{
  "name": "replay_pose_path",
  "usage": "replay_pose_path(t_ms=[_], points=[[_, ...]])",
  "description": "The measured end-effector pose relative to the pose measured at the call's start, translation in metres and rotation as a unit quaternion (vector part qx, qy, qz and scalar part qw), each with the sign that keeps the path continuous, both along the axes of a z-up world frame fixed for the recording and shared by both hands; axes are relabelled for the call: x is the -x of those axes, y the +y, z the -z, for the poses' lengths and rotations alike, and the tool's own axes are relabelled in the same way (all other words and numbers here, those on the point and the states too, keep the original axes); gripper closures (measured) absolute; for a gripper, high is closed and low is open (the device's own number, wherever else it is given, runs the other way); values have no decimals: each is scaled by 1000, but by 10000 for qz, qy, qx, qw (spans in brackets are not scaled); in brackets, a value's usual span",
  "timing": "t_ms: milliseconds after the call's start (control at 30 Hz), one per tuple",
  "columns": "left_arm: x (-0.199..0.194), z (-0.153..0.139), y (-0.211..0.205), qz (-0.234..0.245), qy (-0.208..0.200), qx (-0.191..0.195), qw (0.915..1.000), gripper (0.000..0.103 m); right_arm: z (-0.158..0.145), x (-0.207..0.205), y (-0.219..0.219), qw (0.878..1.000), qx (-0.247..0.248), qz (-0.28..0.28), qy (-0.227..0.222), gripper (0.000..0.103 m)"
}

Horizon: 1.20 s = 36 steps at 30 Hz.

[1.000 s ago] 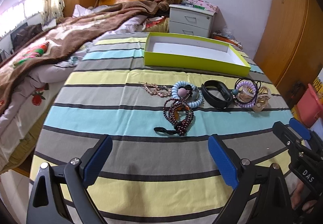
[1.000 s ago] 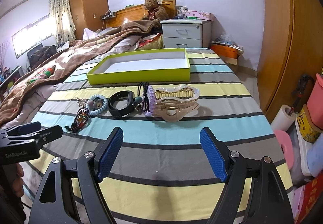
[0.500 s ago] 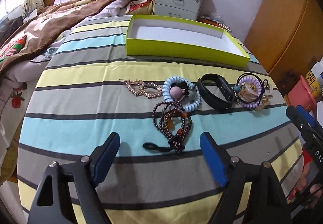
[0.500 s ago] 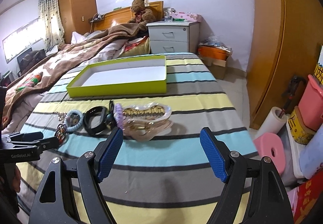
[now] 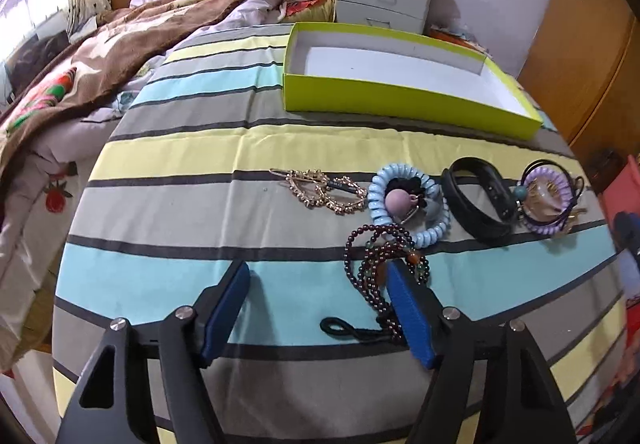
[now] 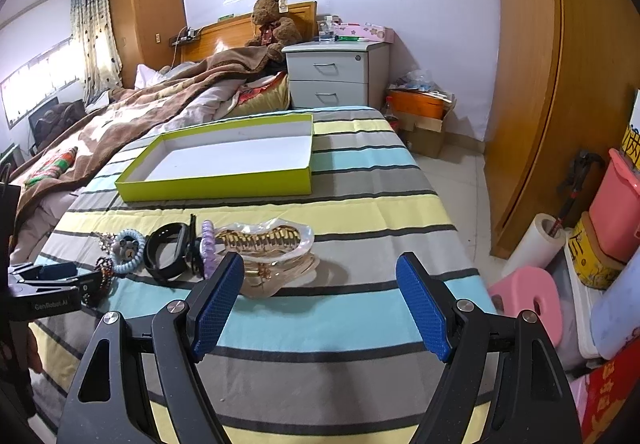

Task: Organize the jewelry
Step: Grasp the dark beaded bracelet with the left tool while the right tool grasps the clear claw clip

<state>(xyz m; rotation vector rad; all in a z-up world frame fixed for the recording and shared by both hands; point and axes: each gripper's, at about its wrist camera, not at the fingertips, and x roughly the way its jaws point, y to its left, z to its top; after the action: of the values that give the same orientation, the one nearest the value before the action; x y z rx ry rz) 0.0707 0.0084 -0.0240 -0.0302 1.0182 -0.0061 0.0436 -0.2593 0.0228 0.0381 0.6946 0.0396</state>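
- My left claw (image 5: 316,298) hangs low over the striped cloth (image 5: 168,204), spread wide and grasping nothing; its right pad (image 5: 408,310) overlaps the dark bead bracelet (image 5: 376,264), though I cannot tell whether it touches.
- My right claw (image 6: 320,300) is likewise released and empty, poised over the near stripes with the clear hair claw clip (image 6: 272,252) just beyond its left pad (image 6: 218,302).
- The jewelry lies in a loose row across the middle of the cloth: a gold chain clip (image 5: 320,190) at the left, then a pale blue coil tie (image 5: 408,204) with a pink bauble inside it, a black band (image 5: 478,200), and a purple coil tie (image 5: 548,200) at the right, resting against the clear clip.
- The bead bracelet sits nearer than the row, its far loop touching the blue coil; a black cord loop (image 5: 344,326) trails from it toward me.
- Farther back, well apart from the row, the lime-green box (image 5: 400,100) lies open, white inside.
- Beyond it: a brown blanket (image 5: 132,52) on the left, a grey nightstand (image 6: 336,76), and a teddy bear (image 6: 276,24) at the headboard.
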Motion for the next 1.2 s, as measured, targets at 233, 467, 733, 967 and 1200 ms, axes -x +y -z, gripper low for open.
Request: replay_pose_path(t_ms=[233,467,733,967,1200], points=[[-7,-1,-8,112,-12,-156,9998,39,-1,-17,-5,9995,246,-181,108,25],[-9,-4,-5,144,-61,34,9999,84,0,-48,-9,9966,111,-716,399,25],[-12,-5,-1,163,-30,181,9997,88,11,-80,2,9797,373,-1761,878,34],[-16,-4,-2,167,-14,193,9997,88,18,-94,13,9598,520,-2417,1328,54],[-18,-3,0,211,-13,223,9995,88,21,-85,12,9505,596,-2552,1666,81]])
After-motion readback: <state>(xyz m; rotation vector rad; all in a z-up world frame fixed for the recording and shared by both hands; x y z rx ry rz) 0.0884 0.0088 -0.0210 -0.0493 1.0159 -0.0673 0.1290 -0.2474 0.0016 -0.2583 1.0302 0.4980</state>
